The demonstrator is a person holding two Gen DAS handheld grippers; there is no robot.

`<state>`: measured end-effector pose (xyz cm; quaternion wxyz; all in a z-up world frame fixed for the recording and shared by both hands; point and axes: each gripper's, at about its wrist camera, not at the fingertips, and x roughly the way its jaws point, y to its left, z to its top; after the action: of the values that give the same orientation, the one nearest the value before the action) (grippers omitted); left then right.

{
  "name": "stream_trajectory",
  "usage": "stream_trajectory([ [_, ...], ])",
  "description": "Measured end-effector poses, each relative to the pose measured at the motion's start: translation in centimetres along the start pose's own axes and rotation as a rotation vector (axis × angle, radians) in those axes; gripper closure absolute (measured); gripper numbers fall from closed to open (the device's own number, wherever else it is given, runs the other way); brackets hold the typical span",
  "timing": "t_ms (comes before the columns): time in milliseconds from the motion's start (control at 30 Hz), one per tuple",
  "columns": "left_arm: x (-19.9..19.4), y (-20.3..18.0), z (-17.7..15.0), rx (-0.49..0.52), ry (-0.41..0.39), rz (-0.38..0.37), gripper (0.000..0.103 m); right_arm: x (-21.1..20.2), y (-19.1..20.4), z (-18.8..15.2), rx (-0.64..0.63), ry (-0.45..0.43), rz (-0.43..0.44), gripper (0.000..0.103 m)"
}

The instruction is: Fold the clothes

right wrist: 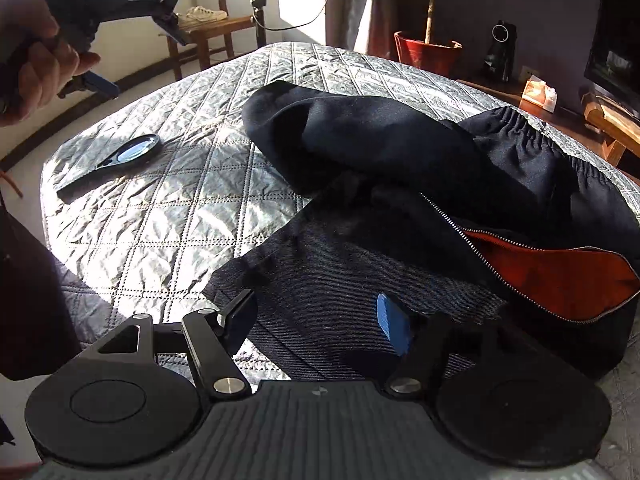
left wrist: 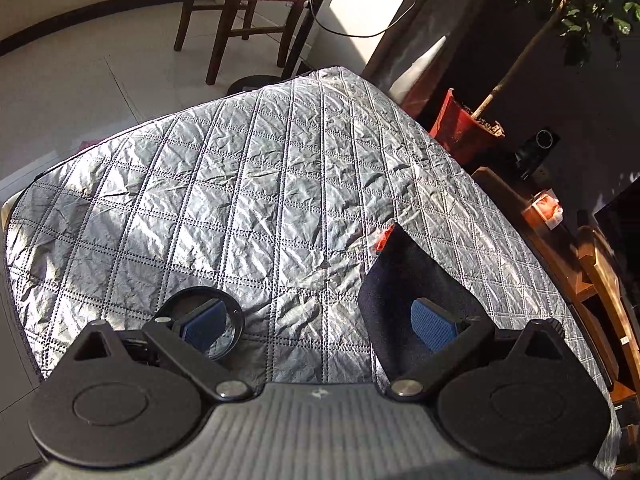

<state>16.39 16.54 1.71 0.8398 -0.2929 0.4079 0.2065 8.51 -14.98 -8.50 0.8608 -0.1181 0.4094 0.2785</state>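
Quilt (right wrist: 168, 216): silver, crinkled, spread beneath everything.
Jacket (right wrist: 400, 152): heaped right of centre, soft, bulky, judged limp; best taken at the elastic hem (right wrist: 532, 128).
Denim (right wrist: 340, 272): stiffer, flat, under the right gripper (right wrist: 320, 320).
Magnifier (right wrist: 132, 152): left of the jacket, well apart.
Right fingers: wide apart, nothing held.
Left gripper (left wrist: 320, 324): fingers spread wide, nothing held.

A silver-grey quilted cover (right wrist: 192, 216) stitched in a dark diamond grid lies under a navy jacket (right wrist: 400, 140) with orange-red lining (right wrist: 560, 276) and dark blue denim (right wrist: 340, 272), beside a black magnifying glass (right wrist: 132, 152), while both tongs' pads (right wrist: 390, 324) are blue.
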Motion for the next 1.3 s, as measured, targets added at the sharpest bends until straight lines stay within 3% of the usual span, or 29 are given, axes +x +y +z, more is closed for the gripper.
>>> stream_trajectory([
  [67,0.3,-1.0,-0.6,0.034,0.018,-0.005,0.001,0.7,1.5,-0.4,-0.052,0.011,-0.011,0.022],
  [133,0.5,-2.0,-1.1,0.068,0.042,-0.023,0.001,1.4,2.3,-0.6,-0.106,0.006,-0.107,0.026],
  [200,0.6,-3.2,-1.8,0.116,0.059,-0.052,0.001,1.8,1.7,-0.4,-0.102,0.005,-0.12,0.045],
  [233,0.5,-3.9,-2.1,0.147,0.061,-0.064,0.001,1.9,1.3,-0.3,-0.09,-0.006,-0.13,0.049],
  [267,0.5,-4.5,-2.4,0.179,0.065,-0.076,0.001,1.8,0.9,-0.2,-0.088,-0.013,-0.138,0.064],
  [300,0.4,-5.1,-2.7,0.212,0.068,-0.087,0.001,1.8,0.5,-0.1,-0.089,-0.018,-0.143,0.099],
  [433,0.5,-7.7,-4.1,0.338,0.127,-0.129,0.001,-0.6,-1.7,0.9,0.099,-0.133,-0.1,0.098],
  [500,0.5,-8.9,-5.0,0.396,0.151,-0.132,0.001,-1.2,-1.8,1.1,0.139,-0.147,-0.04,0.097],
  [600,0.1,-10.0,-5.7,0.447,0.157,-0.191,0.001,-1.6,0.2,0.5,0.139,-0.125,0.084,0.097],
  [667,-0.2,-10.3,-5.9,0.454,0.169,-0.246,0.001,-1.2,1.6,-0.1,0.126,-0.047,0.209,0.094],
  [733,-0.3,-10.4,-5.9,0.455,0.17,-0.259,0.001,-1.2,3.1,-0.8,0.049,0.011,0.271,0.092],
  [800,-0.2,-10.3,-5.8,0.452,0.172,-0.254,0.001,-2.0,3.4,-1.3,0.026,0.035,0.31,0.079],
  [867,0.0,-10.0,-5.5,0.438,0.174,-0.247,0.001,-3.0,2.1,-1.1,0.084,0.028,0.407,0.07],
  [900,0.0,-9.8,-5.3,0.428,0.172,-0.243,0.001,-3.8,1.1,-0.8,0.107,0.0,0.434,0.06],
  [933,0.0,-9.5,-5.1,0.418,0.169,-0.239,0.001,-4.6,0.2,-0.5,0.114,-0.04,0.413,0.053],
  [967,0.0,-9.3,-4.9,0.41,0.167,-0.237,0.001,-5.5,-1.2,-0.1,0.132,-0.099,0.326,0.042],
  [1100,0.2,-9.0,-4.5,0.392,0.167,-0.238,0.001,-6.8,-8.8,1.2,0.338,-0.197,0.077,0.04],
  [1133,0.3,-9.0,-4.5,0.389,0.17,-0.239,0.001,-6.8,-9.9,1.2,0.346,-0.185,0.039,0.04],
  [1200,0.5,-9.1,-4.6,0.38,0.181,-0.248,0.001,-5.2,-11.3,1.1,0.278,-0.081,0.046,0.036],
  [1300,0.5,-9.4,-4.8,0.378,0.188,-0.264,0.001,-3.0,-10.2,1.3,0.093,-0.003,0.05,0.034],
])
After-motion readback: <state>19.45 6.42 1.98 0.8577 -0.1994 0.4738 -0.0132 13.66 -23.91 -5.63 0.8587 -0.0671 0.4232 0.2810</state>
